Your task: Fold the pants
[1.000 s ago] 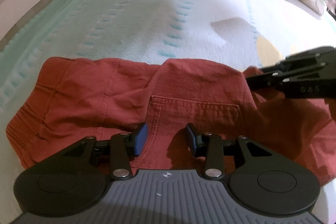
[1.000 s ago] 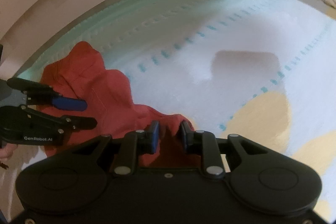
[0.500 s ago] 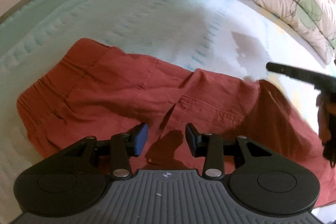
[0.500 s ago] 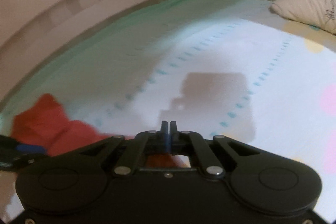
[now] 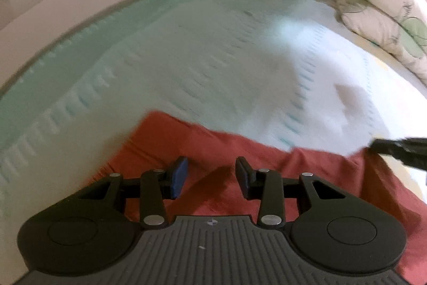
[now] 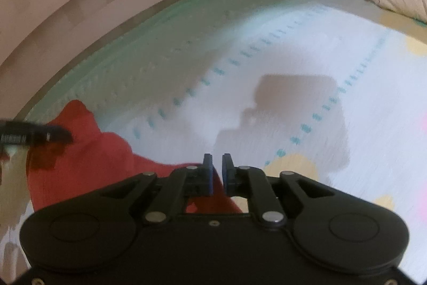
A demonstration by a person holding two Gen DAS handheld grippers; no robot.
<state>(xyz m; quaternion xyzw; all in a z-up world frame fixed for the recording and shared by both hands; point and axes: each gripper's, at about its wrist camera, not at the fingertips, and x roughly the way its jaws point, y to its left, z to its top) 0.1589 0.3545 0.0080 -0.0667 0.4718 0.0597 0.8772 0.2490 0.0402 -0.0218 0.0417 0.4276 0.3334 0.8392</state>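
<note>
The rust-red pants lie spread on the bed, over a pale green and white sheet with rows of teal dashes. The left claw hangs over the cloth with its blue-padded fingers set wide apart, nothing between them. In the right wrist view the right claw has its fingers drawn close with a narrow gap between them; whether they grip any cloth cannot be told, though the red fabric lies just below and to the left of them. Its dark shadow falls on the sheet ahead. A leaf-printed pillow sits at the far right of the bed, well apart from the pants.
</note>
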